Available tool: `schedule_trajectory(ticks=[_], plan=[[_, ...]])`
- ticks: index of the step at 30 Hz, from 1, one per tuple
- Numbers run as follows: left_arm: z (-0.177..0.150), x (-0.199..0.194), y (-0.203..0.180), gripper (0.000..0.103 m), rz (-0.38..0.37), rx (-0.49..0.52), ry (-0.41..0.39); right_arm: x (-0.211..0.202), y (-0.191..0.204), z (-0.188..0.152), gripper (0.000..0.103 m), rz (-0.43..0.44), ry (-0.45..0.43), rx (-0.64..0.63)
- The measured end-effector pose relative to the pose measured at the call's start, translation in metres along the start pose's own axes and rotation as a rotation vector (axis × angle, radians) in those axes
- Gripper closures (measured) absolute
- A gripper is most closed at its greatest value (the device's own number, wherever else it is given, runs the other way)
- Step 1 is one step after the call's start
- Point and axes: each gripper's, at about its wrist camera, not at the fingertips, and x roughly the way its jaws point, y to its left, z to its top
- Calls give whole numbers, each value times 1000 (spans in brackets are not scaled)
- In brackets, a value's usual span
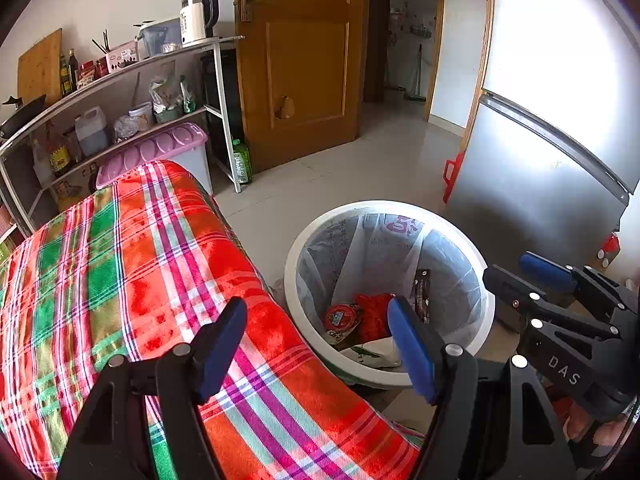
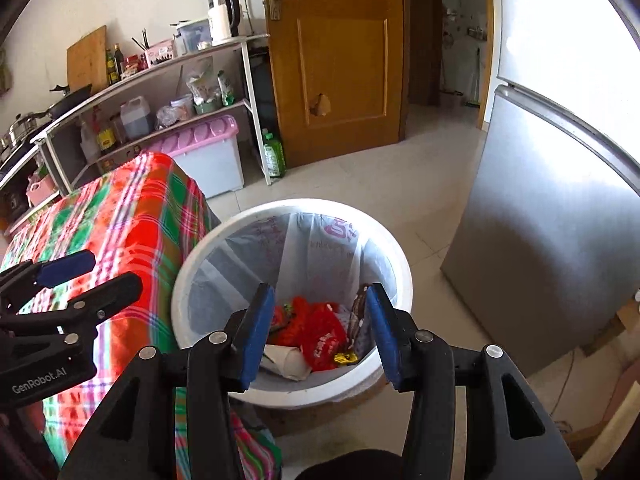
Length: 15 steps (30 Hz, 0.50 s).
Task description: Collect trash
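Left gripper (image 1: 316, 344): released, blue pads spread wide, nothing between them; over the near edge of the table, beside the bin.
Right gripper (image 2: 316, 332): released, jaws apart and empty; directly above the bin's opening.
Bin (image 2: 192, 276): white, round, lined with a thin printed plastic bag; on the floor, touching the table's draped corner.
Trash (image 2: 320, 340): down in the bin's bottom, a red crinkled bag, a dark narrow wrapper (image 2: 356, 312) leaning on the liner, a crumpled pale paper piece (image 2: 286, 362), a small gold foil scrap (image 2: 346, 358).
Table (image 1: 120, 260): covered by a red, green and white plaid cloth hanging over its side.
Fridge (image 2: 540, 240): silver, just right of the bin.
Shelf (image 1: 120, 120): behind the table, loaded with bottles, jars and a kettle (image 1: 198, 16).
Door (image 2: 336, 52): wooden, behind the bin.
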Motion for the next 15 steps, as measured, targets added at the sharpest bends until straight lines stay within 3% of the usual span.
schedule_trajectory(ticks=[11,15], plan=[[-23,-51,1,28,48,-8,-96,-56,12,-24,54,-55,-99,35],[-31,-63,1,28,27,-16,-118,-71,13,-34,54,-57,-114,52]])
